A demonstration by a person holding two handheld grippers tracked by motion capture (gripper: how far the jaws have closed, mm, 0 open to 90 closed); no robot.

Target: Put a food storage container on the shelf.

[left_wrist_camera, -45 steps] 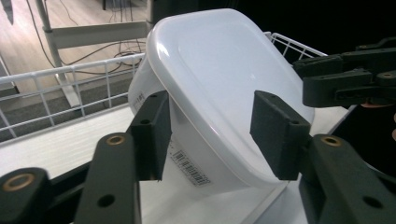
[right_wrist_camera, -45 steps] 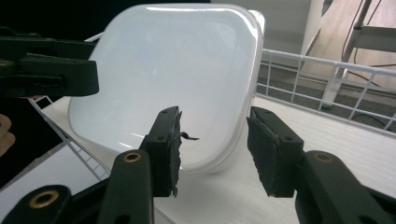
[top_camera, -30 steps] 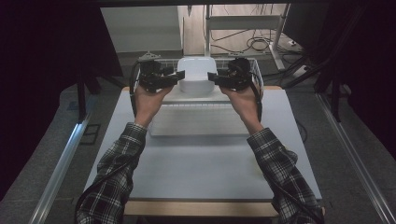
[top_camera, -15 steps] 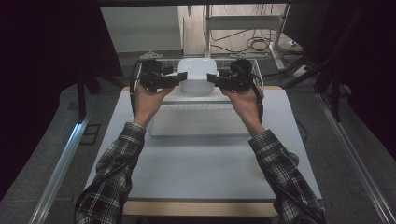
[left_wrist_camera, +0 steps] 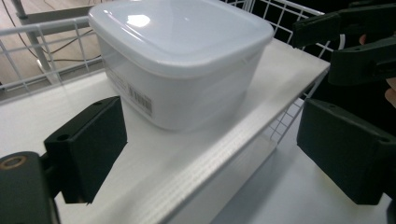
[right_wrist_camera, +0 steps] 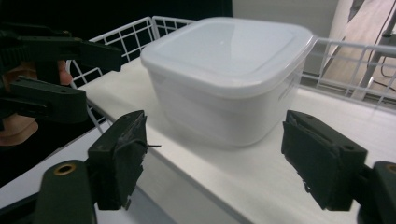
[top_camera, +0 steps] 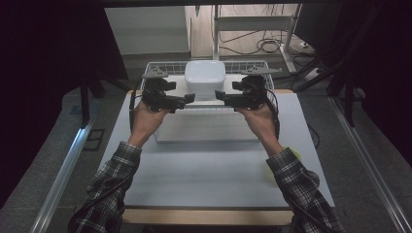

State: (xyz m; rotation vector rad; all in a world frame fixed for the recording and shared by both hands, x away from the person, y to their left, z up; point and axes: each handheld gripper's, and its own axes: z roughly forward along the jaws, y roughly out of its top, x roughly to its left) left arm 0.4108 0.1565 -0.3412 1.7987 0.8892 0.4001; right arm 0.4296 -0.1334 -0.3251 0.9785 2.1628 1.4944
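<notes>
So the white lidded container (top_camera: 204,79) sits on a white shelf board (top_camera: 206,127) inside the wire basket (top_camera: 243,65) at the far end of the tabletop (top_camera: 204,170). The left tool (top_camera: 190,98) and the right tool (top_camera: 219,96) flank it, one on each side, both just short of it and not touching. Both have just been opening up, jaws spread wide with nothing between them. From each gripper view the container (left_wrist_camera: 182,60) (right_wrist_camera: 226,74) sits right ahead, centered past the jaws.
</notes>
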